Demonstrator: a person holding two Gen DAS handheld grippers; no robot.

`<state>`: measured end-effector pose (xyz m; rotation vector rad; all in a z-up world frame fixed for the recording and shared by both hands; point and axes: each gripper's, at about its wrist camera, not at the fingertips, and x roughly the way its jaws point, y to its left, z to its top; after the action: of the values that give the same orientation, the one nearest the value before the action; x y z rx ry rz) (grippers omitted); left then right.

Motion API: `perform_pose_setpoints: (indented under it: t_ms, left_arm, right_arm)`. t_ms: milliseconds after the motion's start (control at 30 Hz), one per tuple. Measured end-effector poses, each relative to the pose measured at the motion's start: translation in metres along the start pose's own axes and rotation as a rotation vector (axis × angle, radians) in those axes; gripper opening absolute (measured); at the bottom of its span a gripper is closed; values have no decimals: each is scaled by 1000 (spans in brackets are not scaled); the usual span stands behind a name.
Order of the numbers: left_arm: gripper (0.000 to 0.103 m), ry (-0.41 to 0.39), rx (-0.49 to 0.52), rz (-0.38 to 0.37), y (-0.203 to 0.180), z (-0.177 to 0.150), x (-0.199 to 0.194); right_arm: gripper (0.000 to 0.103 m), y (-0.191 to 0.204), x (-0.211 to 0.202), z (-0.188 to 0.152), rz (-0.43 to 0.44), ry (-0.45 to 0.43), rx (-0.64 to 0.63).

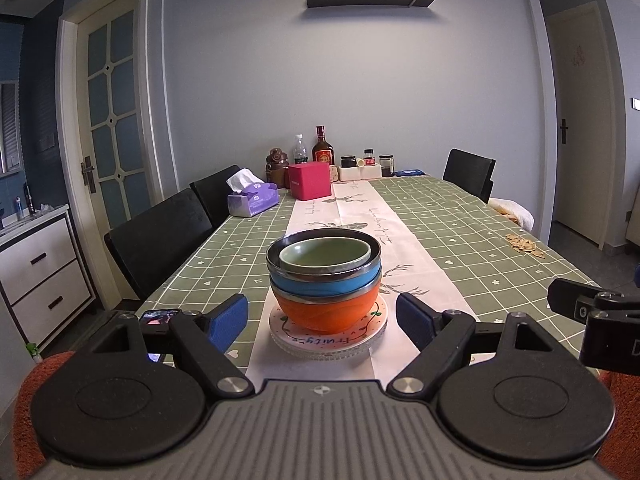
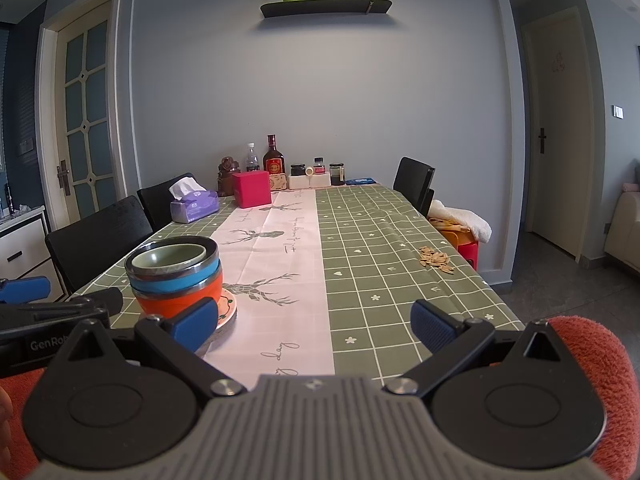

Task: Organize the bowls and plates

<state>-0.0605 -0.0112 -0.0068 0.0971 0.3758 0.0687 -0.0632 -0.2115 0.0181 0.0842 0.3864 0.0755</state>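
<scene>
A nested stack stands on the table runner: a small green bowl (image 1: 325,255) inside a dark-rimmed bowl, over a blue bowl (image 1: 325,287), over an orange bowl (image 1: 327,311). The stack rests on white plates (image 1: 328,342) lettered "Fruity". My left gripper (image 1: 322,320) is open, its blue pads (image 1: 229,317) flanking the plates without touching. In the right wrist view the same stack (image 2: 174,276) sits at the left, and my right gripper (image 2: 316,324) is open over the runner, empty. Its left pad (image 2: 196,322) overlaps the plate's edge (image 2: 228,307) in the image.
The green checked tablecloth (image 1: 460,240) covers a long table. At the far end stand a tissue box (image 1: 253,198), a pink box (image 1: 311,181), bottles and jars (image 1: 323,148). Black chairs (image 1: 160,236) line the left side. Scattered seeds (image 2: 435,259) lie near the right edge. A phone (image 1: 159,317) lies by the left gripper.
</scene>
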Motion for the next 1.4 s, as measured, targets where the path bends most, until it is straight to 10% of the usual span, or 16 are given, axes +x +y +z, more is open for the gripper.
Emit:
perform_pose_setpoints:
  t_ms: [1400]
  left_arm:
    - [98,6,0,7,-1,1,0]
  right_arm:
    - [100,1,1,0,11,3,-7]
